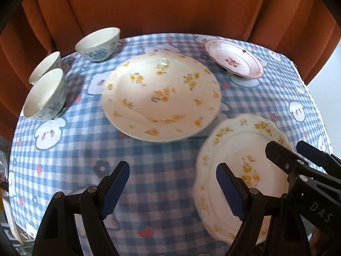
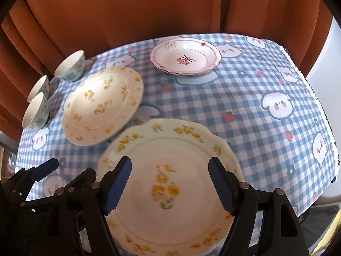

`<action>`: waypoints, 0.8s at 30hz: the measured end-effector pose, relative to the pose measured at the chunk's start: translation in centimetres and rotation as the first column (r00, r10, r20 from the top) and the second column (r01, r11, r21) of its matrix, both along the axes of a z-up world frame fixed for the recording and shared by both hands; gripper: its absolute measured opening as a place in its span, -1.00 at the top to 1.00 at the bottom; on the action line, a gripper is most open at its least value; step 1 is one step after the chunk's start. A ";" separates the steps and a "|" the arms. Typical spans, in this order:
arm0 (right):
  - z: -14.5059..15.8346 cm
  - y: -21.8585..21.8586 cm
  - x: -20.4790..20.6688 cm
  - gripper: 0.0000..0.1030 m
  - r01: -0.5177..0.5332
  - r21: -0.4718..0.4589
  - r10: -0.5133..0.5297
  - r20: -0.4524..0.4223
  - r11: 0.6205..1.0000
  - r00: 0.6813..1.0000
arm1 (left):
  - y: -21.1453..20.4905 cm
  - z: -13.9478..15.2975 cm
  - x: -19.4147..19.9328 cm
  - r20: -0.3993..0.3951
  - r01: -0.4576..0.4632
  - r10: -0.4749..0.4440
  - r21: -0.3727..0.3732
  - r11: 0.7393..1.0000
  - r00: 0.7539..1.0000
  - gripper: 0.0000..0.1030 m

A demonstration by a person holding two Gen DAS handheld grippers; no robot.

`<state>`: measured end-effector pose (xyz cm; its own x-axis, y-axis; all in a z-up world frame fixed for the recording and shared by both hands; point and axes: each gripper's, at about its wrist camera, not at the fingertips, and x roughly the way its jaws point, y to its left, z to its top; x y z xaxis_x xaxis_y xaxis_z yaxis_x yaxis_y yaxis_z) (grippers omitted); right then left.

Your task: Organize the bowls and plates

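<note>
A round yellow-flowered plate (image 1: 161,98) lies mid-table; it also shows in the right wrist view (image 2: 102,106). A scalloped yellow-flowered plate (image 2: 170,183) lies near the front edge, also in the left wrist view (image 1: 240,170). A pink-rimmed plate (image 1: 233,57) sits at the back right, also in the right wrist view (image 2: 185,56). Three blue-patterned bowls (image 1: 98,43) (image 1: 45,95) (image 1: 45,67) stand at the back left. My left gripper (image 1: 172,189) is open and empty over the cloth. My right gripper (image 2: 169,187) is open above the scalloped plate; it also shows in the left wrist view (image 1: 283,147).
A blue checked tablecloth (image 2: 266,89) with cartoon prints covers the table. An orange curtain (image 1: 159,4) hangs close behind the table. The table's right edge (image 2: 319,106) drops off to a pale wall.
</note>
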<state>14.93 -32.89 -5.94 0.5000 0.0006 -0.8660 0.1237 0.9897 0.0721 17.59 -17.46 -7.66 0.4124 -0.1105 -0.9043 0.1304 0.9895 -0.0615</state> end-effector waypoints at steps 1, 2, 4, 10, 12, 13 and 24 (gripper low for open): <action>0.1 0.4 0.2 -0.51 0.002 0.005 -0.002 0.002 1.000 1.000 | 0.4 0.2 0.2 0.003 -0.002 0.002 0.002 1.000 1.000 -0.65; 0.2 1.0 0.5 -0.51 0.003 0.009 -0.003 0.005 1.000 1.000 | 0.9 0.3 0.5 0.009 -0.004 0.004 0.004 1.000 1.000 -0.65; 0.5 1.9 1.1 -0.51 0.001 0.013 -0.002 0.011 1.000 1.000 | 1.6 0.5 1.0 0.017 -0.006 0.006 0.007 1.000 1.000 -0.65; 1.4 4.2 3.6 -0.51 -0.009 -0.018 0.010 0.020 1.000 1.000 | 3.6 1.3 3.5 0.049 -0.023 0.023 0.018 1.000 0.999 -0.65; 1.8 4.9 4.6 -0.51 -0.020 -0.031 0.021 0.035 0.999 0.999 | 4.2 1.4 4.6 0.056 -0.035 0.034 0.020 0.999 0.998 -0.65; 1.8 5.0 5.0 -0.51 -0.023 -0.032 0.025 0.040 0.999 0.999 | 4.5 1.4 5.2 0.059 -0.043 0.042 0.020 0.999 0.997 -0.65; 0.1 6.7 12.0 -0.51 -0.047 0.020 0.046 0.067 0.999 0.997 | 6.3 -0.9 11.5 0.091 -0.122 0.119 0.028 0.992 0.989 -0.64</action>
